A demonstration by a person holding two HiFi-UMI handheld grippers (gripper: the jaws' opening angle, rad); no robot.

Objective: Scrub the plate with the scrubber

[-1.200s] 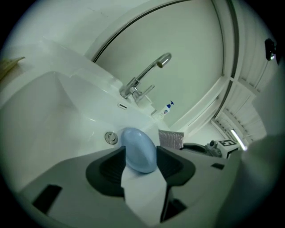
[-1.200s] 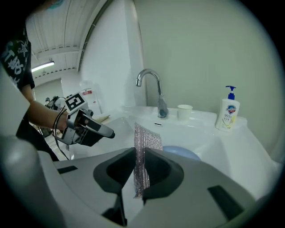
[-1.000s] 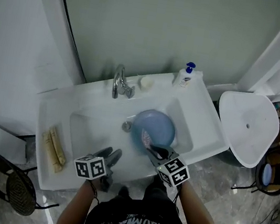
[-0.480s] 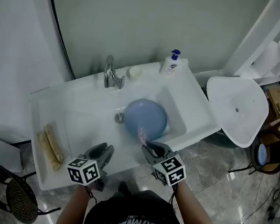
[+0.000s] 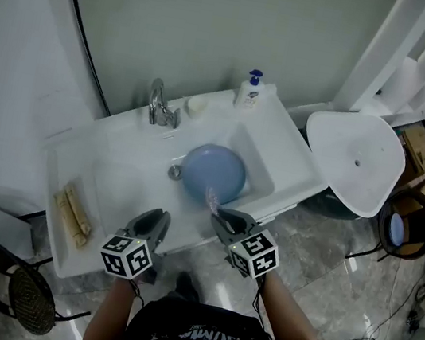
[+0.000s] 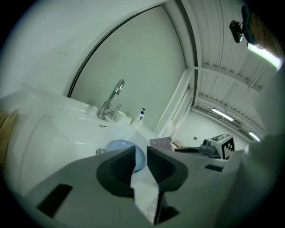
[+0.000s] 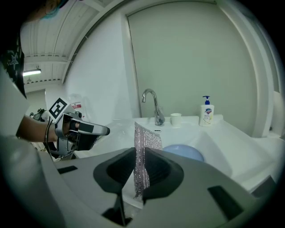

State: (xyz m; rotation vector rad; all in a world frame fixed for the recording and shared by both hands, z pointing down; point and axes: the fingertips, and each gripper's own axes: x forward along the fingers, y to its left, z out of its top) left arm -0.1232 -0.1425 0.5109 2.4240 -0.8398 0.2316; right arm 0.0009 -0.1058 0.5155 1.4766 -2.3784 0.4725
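Dark grey fingers (image 7: 158, 171) of the right gripper (image 7: 140, 153) are clamped on a silvery mesh scrubber (image 7: 148, 137), which stands between them as a thin upright sheet. The left gripper (image 6: 141, 153) holds nothing. Its fingers (image 6: 118, 171) have just been closing and are now a narrow gap apart, with only the sink showing through the gap.

In the head view both grippers hover side by side at the near rim of the white ceramic sink (image 5: 283, 181). The round pale-blue plate (image 5: 214, 172) lies in the basin just beside the drain. The scrubber is raised off it, and neither gripper touches it.

On the back ledge are a chrome tap (image 5: 158, 102), a small white cup (image 5: 197, 104) and a white soap bottle with a blue pump (image 5: 249, 91). Two tan sticks (image 5: 72, 214) lie on the sink's left ledge.

The tool is in hand and the plate is in the basin, so the setting-up looks done. No suds or running water show on the plate, and the mesh is not on it. By these pictures the scrubbing strokes are what is left, probably with the free left gripper steadying the plate.
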